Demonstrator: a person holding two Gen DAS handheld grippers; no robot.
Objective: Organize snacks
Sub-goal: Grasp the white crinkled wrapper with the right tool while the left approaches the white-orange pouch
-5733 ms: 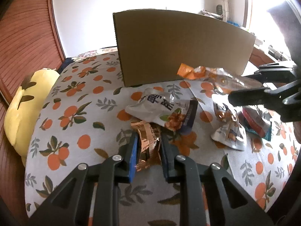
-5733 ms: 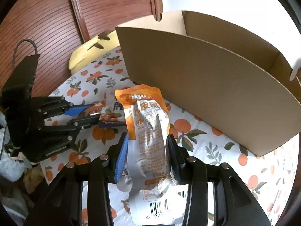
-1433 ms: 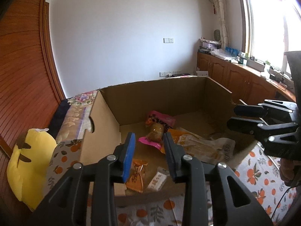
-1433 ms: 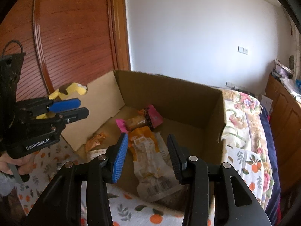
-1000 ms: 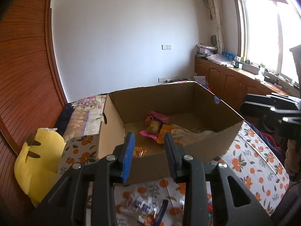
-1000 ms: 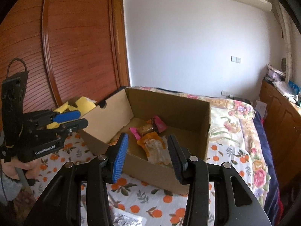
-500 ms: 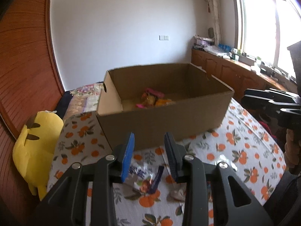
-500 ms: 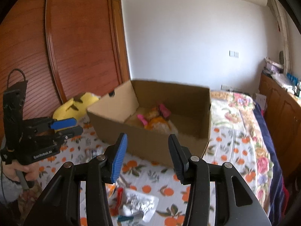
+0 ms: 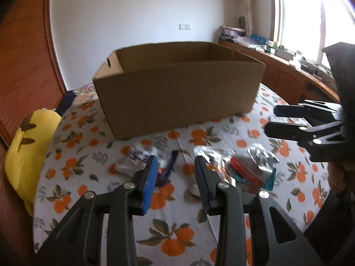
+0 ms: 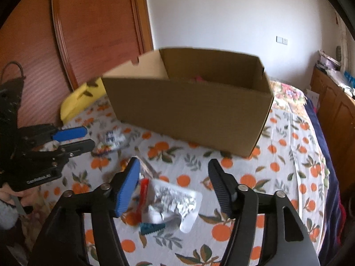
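While our left hand-held gripper (image 9: 176,168) hangs empty, jaws narrowly parted and just opening, over loose snack packets (image 9: 255,164) on the orange-print bed (image 9: 221,232) before the cardboard box (image 9: 177,88), our right hand-held gripper (image 10: 174,177) has just been spreading wide above a silver packet (image 10: 175,199).

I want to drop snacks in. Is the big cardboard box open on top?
Open. The cardboard box has no lid or flaps over it; its inner walls show.
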